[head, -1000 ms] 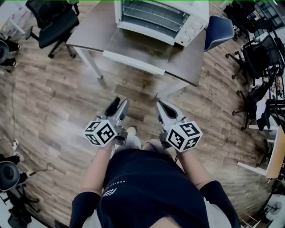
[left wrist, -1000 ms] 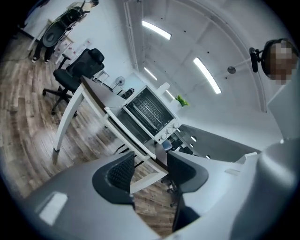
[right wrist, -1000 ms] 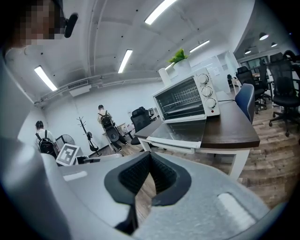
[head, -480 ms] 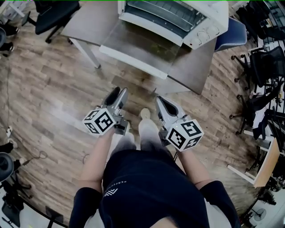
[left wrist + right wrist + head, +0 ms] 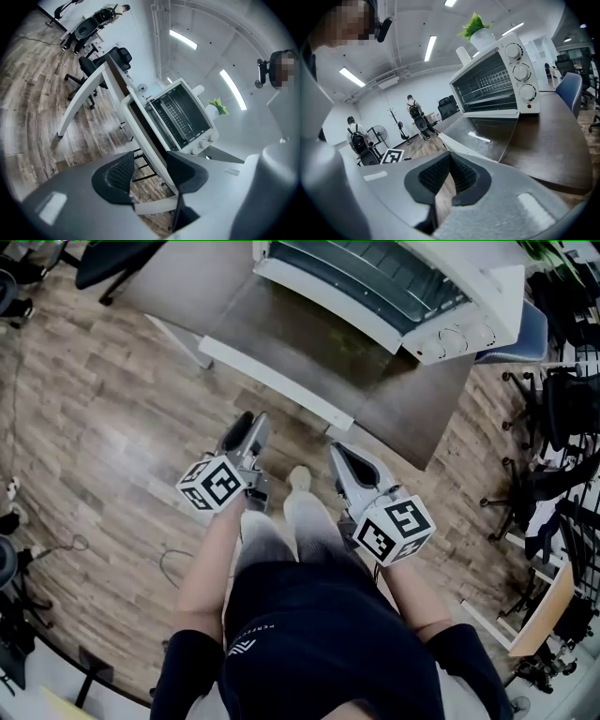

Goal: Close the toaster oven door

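While I'm short of the table (image 5: 417, 413), the toaster oven door (image 5: 305, 334) lies flat open ahead. My left gripper (image 5: 248, 424) gapes, right gripper (image 5: 338, 455) is pinched together (both empty). Risk: my lift slips off the door's edge, or shoves the toaster oven (image 5: 469, 320) backward.

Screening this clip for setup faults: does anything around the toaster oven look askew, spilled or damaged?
Nothing looks spilled or damaged. The one thing that stands out is the toaster oven: its door lies fully open, flat over the table. The left gripper and right gripper hang short of it, holding nothing.
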A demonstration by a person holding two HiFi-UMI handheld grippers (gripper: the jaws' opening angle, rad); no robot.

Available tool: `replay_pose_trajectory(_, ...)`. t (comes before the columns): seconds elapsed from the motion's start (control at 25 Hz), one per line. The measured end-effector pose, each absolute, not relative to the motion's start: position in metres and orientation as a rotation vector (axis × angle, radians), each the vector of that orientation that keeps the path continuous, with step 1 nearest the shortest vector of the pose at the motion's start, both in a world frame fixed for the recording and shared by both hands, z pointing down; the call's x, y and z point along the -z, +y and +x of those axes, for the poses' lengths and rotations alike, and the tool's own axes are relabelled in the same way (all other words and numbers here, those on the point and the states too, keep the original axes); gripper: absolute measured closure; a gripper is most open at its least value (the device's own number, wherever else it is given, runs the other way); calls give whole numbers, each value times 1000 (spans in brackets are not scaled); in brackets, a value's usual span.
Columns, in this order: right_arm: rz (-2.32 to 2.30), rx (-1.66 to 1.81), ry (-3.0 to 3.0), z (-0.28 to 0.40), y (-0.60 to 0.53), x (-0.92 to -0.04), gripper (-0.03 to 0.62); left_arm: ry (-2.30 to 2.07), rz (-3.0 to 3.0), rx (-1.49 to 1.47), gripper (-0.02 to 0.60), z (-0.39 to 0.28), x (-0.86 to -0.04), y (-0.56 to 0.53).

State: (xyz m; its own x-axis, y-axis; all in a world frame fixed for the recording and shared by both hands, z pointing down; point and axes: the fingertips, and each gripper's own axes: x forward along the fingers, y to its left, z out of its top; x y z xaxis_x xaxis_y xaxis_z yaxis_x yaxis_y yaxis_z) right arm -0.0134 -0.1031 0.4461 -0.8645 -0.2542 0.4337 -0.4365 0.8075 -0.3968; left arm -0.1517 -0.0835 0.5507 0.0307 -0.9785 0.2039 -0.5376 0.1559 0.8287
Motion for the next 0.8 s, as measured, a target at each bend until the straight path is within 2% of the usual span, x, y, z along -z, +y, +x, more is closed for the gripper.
replay_pose_trajectory(0.8, 407, -746, -2577, -21, -137, -481, 591, -1671, 1417, 780, 370, -173, -576, -137)
